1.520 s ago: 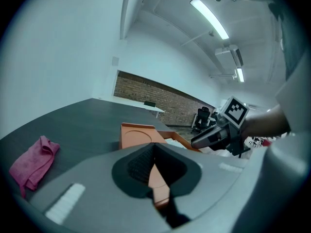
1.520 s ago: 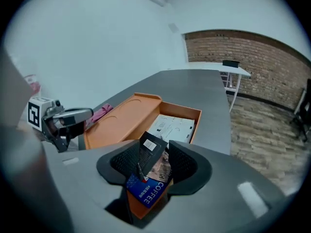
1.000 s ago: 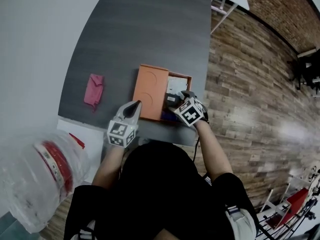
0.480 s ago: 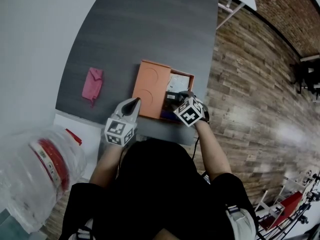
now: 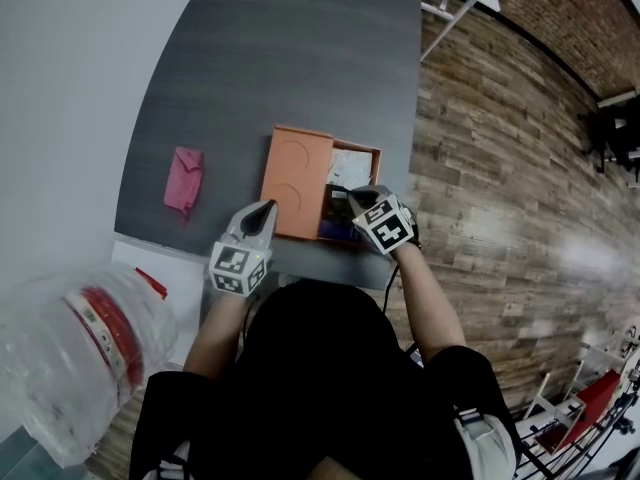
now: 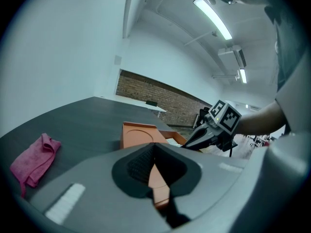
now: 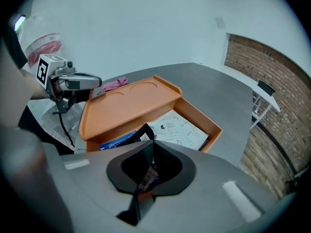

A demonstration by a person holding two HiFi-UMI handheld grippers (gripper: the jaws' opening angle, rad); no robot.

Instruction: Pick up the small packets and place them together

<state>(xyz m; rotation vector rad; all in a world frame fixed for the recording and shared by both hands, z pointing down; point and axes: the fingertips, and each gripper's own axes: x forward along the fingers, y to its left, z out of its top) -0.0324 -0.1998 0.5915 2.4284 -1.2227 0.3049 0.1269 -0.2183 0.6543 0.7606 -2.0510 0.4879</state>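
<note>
Right gripper (image 7: 152, 147) just closed on small dark packet (image 7: 142, 131), mostly hidden by jaws, inside open orange cardboard box (image 7: 212, 130), left gripper (image 6: 154, 147) pinching orange lid (image 6: 138, 133).

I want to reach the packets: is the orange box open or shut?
Open. The lid of the orange box is swung off to one side, and the printed white sheet inside lies uncovered.

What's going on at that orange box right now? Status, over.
Right gripper just closed on dark packet inside orange box. Left gripper shut, tip by the lid. Nothing seen in the way.
</note>
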